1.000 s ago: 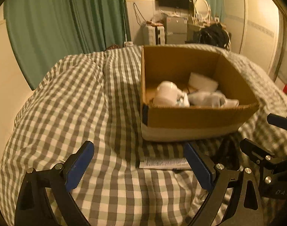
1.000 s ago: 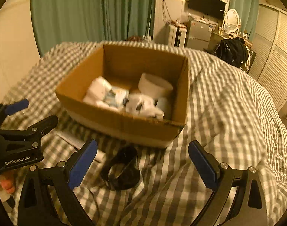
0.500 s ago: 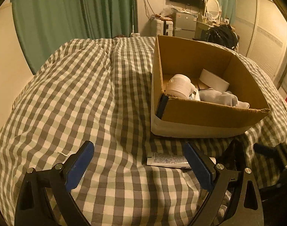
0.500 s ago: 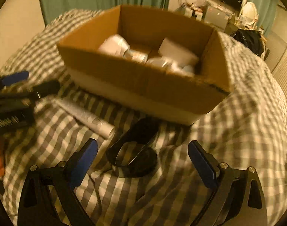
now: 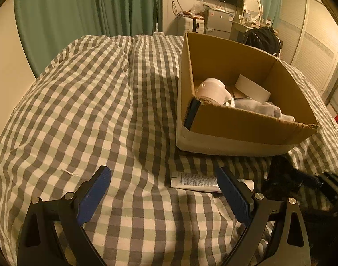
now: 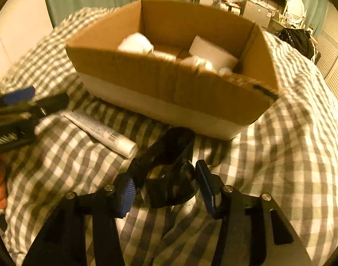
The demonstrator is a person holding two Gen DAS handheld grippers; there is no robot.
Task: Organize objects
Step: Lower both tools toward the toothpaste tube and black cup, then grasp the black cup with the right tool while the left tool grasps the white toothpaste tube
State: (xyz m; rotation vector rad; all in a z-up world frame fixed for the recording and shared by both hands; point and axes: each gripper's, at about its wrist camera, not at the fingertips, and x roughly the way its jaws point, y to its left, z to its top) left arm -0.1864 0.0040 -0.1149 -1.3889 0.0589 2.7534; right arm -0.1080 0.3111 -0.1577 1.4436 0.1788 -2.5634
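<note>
A cardboard box [image 5: 246,126] [image 6: 169,84] sits on the checked bed cover and holds a white mug [image 5: 213,90], a white roll and pale cloth. A white tube [image 5: 195,180] [image 6: 102,130] lies in front of the box. A black glossy object [image 6: 166,168] lies beside the tube. My right gripper [image 6: 164,188] has its jaws closed in around the near end of the black object; contact is unclear. My left gripper [image 5: 162,190] is open and empty, low over the cover, left of the tube.
The checked bed cover [image 5: 80,110] spreads left of the box. Green curtains [image 5: 91,11] hang behind the bed. A fridge, TV and mirror stand at the far wall. A black bag [image 6: 299,40] lies behind the box on the right.
My right gripper has dropped toward the black object and its jaws have narrowed around it. My left gripper has shifted left, so the box now sits further right in its view.
</note>
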